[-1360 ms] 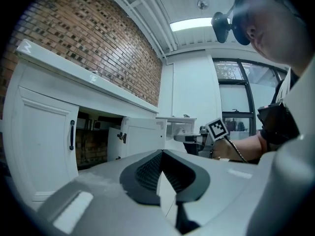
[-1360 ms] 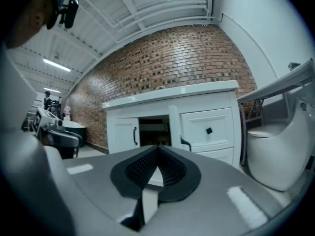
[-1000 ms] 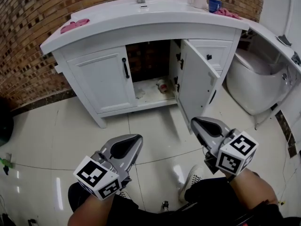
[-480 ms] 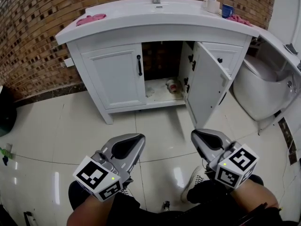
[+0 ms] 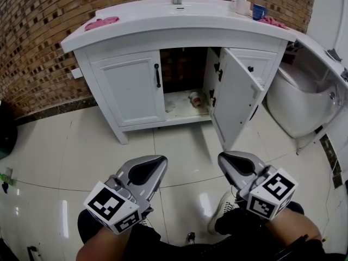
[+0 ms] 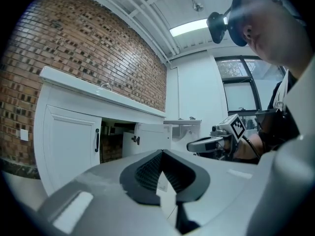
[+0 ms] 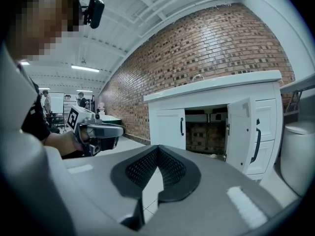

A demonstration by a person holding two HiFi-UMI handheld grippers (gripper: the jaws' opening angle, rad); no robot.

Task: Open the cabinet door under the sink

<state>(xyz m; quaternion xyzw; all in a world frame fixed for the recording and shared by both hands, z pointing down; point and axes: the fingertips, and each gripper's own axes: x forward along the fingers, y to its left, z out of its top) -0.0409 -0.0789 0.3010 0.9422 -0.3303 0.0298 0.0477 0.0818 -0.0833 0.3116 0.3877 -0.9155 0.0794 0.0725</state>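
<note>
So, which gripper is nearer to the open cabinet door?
Right. The right gripper hangs straight in front of the open door, not touching it; the left gripper is farther off, to the door's left.

White vanity [image 5: 179, 36] and toilet [image 5: 291, 98] on glossy tiled floor [image 5: 65, 156]

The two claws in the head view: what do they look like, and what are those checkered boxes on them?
The left claw and right claw are smooth grey shells with rounded tips and a black ribbed lining inside. Behind each sits a white cube printed with black square markers, next to the person's wrist.
</note>
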